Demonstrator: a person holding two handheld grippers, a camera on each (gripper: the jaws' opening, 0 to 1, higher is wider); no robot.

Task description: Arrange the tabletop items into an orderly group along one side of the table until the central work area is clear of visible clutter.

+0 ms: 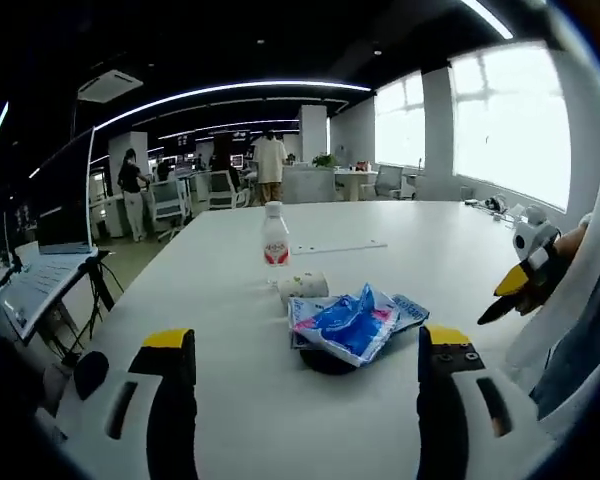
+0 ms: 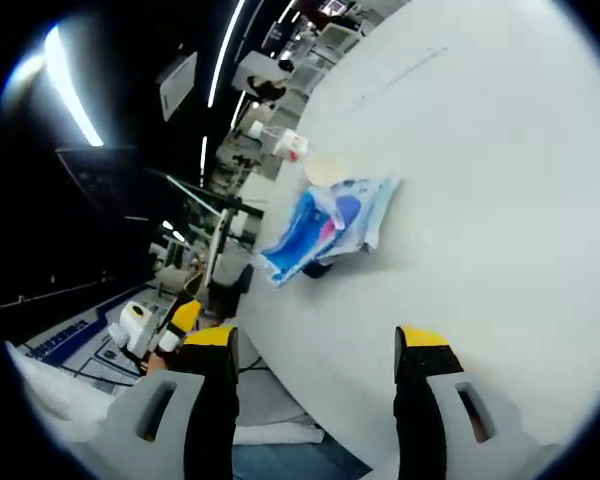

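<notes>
Blue snack packet (image 1: 348, 325), crumpled with pink and white print, lies on the white counter (image 1: 400, 250) just ahead of the left claw (image 1: 308, 350), slightly toward its right jaw. The packet rests on top of a dark round object (image 1: 325, 362), of which only an edge shows beneath it; what it is cannot be told. Just beyond the packet lies a small pale cup or tub (image 1: 303, 287) on its side, touching or almost touching the packet. Farther ahead stands a small clear bottle (image 1: 275, 237) with a white cap and a red label, upright, a little apart from the cup.

The left claw is spread wide and holds nothing; its two jaws, black with yellow tips, rise on either side of the packet without touching it. At the right edge of the left gripper view the right claw (image 1: 515, 290) comes in, held in a person's hand, off to the side of the packet and apart from it.

In the right gripper view the counter (image 2: 480, 200) appears tilted. The right claw (image 2: 315, 345) is also spread wide and empty. Ahead of it and toward its left jaw lie the snack packet (image 2: 320, 225), the pale cup (image 2: 325, 168) just beyond it, and the bottle (image 2: 280, 143) farther on. The left claw (image 2: 175, 320) shows near the counter's edge.

Behind the counter is an open office with desks, chairs and people standing.
</notes>
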